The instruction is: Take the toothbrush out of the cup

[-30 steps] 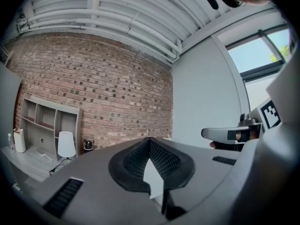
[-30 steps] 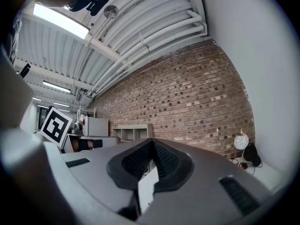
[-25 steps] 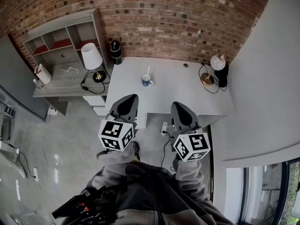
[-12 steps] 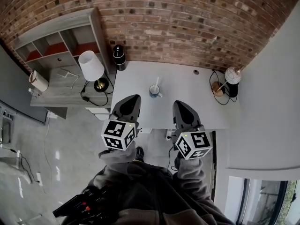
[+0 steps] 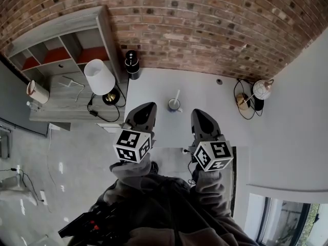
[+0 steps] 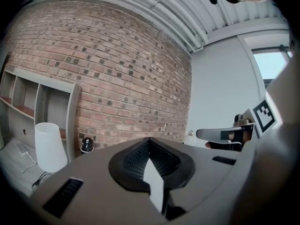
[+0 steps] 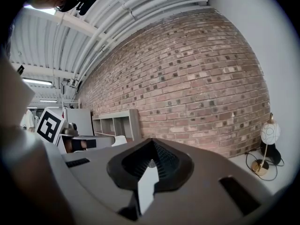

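Note:
A blue-and-white cup [image 5: 175, 105] stands on the white table [image 5: 215, 99], with a white toothbrush [image 5: 177, 96] upright in it. My left gripper [image 5: 147, 106] hangs over the table's front edge, just left of the cup and short of it, jaws shut and empty. To the cup's right, also short of it, my right gripper [image 5: 197, 113] is shut and empty too. The left gripper view shows the left gripper's [image 6: 150, 139] meeting jaws, and the right gripper view the right gripper's [image 7: 151, 140]. Neither gripper view shows the cup.
A white-shaded lamp [image 5: 99, 77] stands on a grey side desk [image 5: 56, 99] to the left, below a shelf unit [image 5: 56, 45]. A black cylinder [image 5: 132, 64] sits at the table's back left corner. A globe lamp [image 5: 262, 89] with cables occupies the right end. The brick wall is behind.
Both grippers and the person have come forward to the table. The jaw tips now reach over its front edge, level with the cup. Both stay shut.

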Demonstrator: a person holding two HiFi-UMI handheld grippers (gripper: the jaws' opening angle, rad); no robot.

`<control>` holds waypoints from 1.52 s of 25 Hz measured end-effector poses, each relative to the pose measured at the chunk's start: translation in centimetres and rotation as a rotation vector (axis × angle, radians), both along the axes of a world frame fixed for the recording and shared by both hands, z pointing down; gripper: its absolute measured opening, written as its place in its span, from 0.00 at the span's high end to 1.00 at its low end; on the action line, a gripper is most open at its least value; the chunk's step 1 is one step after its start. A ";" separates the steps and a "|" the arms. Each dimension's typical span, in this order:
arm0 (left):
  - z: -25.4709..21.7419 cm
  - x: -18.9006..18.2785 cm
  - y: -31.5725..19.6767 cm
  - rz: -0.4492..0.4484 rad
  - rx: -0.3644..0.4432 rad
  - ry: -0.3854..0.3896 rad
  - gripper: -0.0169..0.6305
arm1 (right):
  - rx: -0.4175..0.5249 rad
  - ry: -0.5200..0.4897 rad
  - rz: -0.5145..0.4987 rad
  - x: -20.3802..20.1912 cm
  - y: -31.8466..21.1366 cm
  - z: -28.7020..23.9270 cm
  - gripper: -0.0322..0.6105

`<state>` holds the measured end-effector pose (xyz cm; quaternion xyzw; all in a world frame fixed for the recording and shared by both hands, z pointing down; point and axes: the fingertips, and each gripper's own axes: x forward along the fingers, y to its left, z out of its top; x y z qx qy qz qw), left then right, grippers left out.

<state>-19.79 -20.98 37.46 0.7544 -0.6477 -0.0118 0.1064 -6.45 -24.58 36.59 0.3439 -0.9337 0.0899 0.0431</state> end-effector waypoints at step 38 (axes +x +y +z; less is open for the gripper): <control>21.1 -2.5 -7.2 -0.103 -0.416 0.157 0.99 | -0.456 0.188 -0.072 -3.4 -13.1 24.8 0.95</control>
